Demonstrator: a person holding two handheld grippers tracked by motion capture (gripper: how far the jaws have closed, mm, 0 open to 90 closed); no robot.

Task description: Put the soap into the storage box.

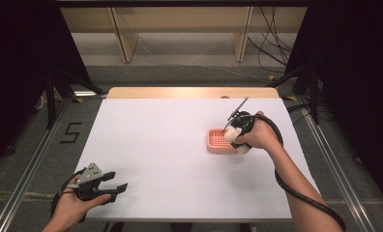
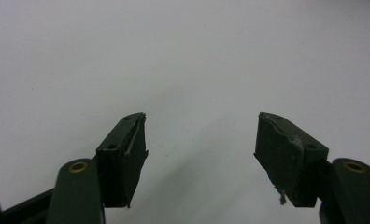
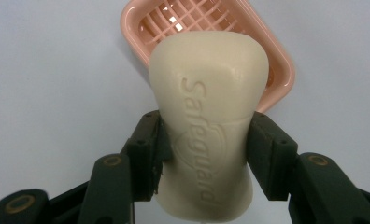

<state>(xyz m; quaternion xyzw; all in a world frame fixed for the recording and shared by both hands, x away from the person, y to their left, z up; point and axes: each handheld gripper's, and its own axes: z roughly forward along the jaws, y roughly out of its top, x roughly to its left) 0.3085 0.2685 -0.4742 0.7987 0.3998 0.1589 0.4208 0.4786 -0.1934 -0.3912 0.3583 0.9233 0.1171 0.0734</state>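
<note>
soap bar (image 3: 209,126) is clamped by right gripper (image 3: 206,140) above pink soap dish (image 3: 279,70); left gripper (image 2: 199,149) is held wide open, empty.

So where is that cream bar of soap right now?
The cream bar of soap sits clamped in the right gripper, at the table's right side, just above the pink slotted soap dish.

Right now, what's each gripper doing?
Left gripper: open, holding nothing.
Right gripper: shut on the soap bar, over the pink soap dish.

Left gripper (image 2: 199,140) agape, right gripper (image 3: 204,144) clamped
</note>
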